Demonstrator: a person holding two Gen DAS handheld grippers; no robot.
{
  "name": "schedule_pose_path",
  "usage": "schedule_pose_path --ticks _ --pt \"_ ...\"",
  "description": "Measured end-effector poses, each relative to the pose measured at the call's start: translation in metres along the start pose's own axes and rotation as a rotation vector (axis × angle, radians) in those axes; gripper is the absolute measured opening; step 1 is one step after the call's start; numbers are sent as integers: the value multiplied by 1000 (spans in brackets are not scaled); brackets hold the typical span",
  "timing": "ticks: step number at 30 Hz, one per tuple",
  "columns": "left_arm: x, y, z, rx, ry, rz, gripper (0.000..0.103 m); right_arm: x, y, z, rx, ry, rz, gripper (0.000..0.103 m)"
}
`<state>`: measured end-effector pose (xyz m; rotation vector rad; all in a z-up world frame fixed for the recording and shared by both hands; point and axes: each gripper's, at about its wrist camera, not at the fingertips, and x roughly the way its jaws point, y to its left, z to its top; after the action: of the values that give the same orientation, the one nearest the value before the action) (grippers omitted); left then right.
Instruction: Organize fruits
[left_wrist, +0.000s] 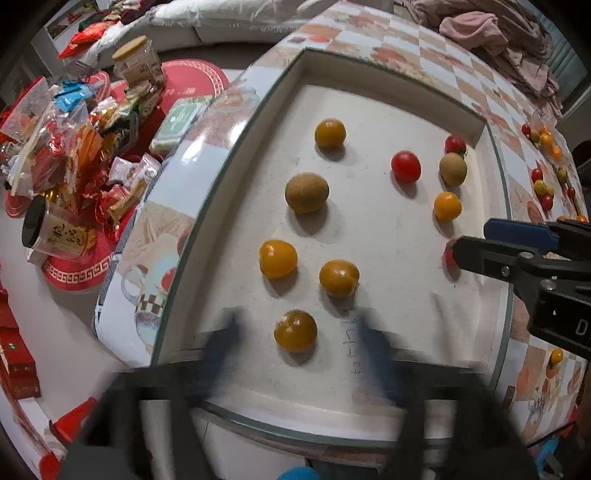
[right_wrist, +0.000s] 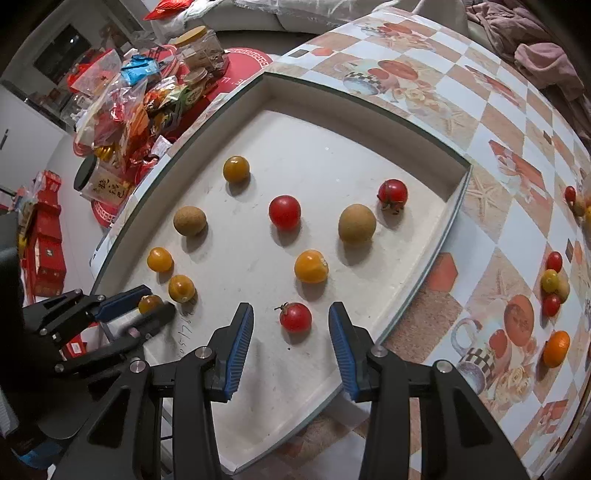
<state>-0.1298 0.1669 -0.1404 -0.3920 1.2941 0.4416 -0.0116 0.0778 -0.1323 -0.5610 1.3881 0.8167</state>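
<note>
- Since both tools point down over the tray (right_wrist: 452, 206), each looks set for dropping fruit rather than carrying it: the right tool (right_wrist: 291, 332) stands partly spread, its blue pads clear of the red tomato (right_wrist: 295, 316) lying on the tray floor between them.
- While blurred in its own view, the left tool (left_wrist: 295, 332) stands wide, straddling an orange tomato (left_wrist: 295, 329) without touching it; no grip on either side.
- Just beyond it, two more orange tomatoes (left_wrist: 277, 258) lie close by, which suggests like colours are being gathered at that end.
- Farther in, brown round fruits (right_wrist: 357, 223) and red tomatoes (right_wrist: 284, 212) lie spaced apart, none touching, probably so each stays easy to reach.
- Past the tray's right rim, loose fruit (right_wrist: 552, 282) waits in small clusters on the patterned tabletop (right_wrist: 491, 122); my guess is that these are next to be moved.
- Snack packets (right_wrist: 122, 107) crowd the far left, off the task.
</note>
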Motion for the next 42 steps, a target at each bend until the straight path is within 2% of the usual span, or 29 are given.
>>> schedule_pose_path --ticks 8,10,11,14,17,19,22,24,25,31,32,37,42 --pt "-3 -1 3 24 13 10 84 -14 -3 1 19 -5 -14 47" --pt "-6 -1 4 31 18 16 85 -18 -3 1 25 -2 -17 55" --pt "-7 -1 4 36 24 20 86 -20 -4 1 29 0 -15 63" --pt "-10 -1 6 39 35 24 87 -26 -4 0 41 6 -25 67" --pt "-16 -2 7 47 36 17 86 -26 -5 -2 57 37 -32 80" --pt "-21 -5 8 62 30 14 86 -26 -5 -4 63 61 -46 80" --pt "-29 -10 8 85 23 3 87 -27 -7 -6 67 90 -69 86" --pt "-33 -12 8 88 22 -18 103 -29 -7 -7 75 96 -80 89" --pt "-36 -13 8 91 15 -21 103 -32 -8 -7 80 94 -87 93" --pt "-41 -15 11 111 46 -16 103 -44 -12 -5 107 97 -102 95" --pt "-44 -15 12 110 49 -14 103 -45 -12 -5 109 103 -103 102" --pt "-64 -17 16 123 32 -12 103 -55 -4 -3 92 96 -126 103" --pt "-74 -25 17 167 51 -8 103 -63 2 -4 72 105 -139 103"
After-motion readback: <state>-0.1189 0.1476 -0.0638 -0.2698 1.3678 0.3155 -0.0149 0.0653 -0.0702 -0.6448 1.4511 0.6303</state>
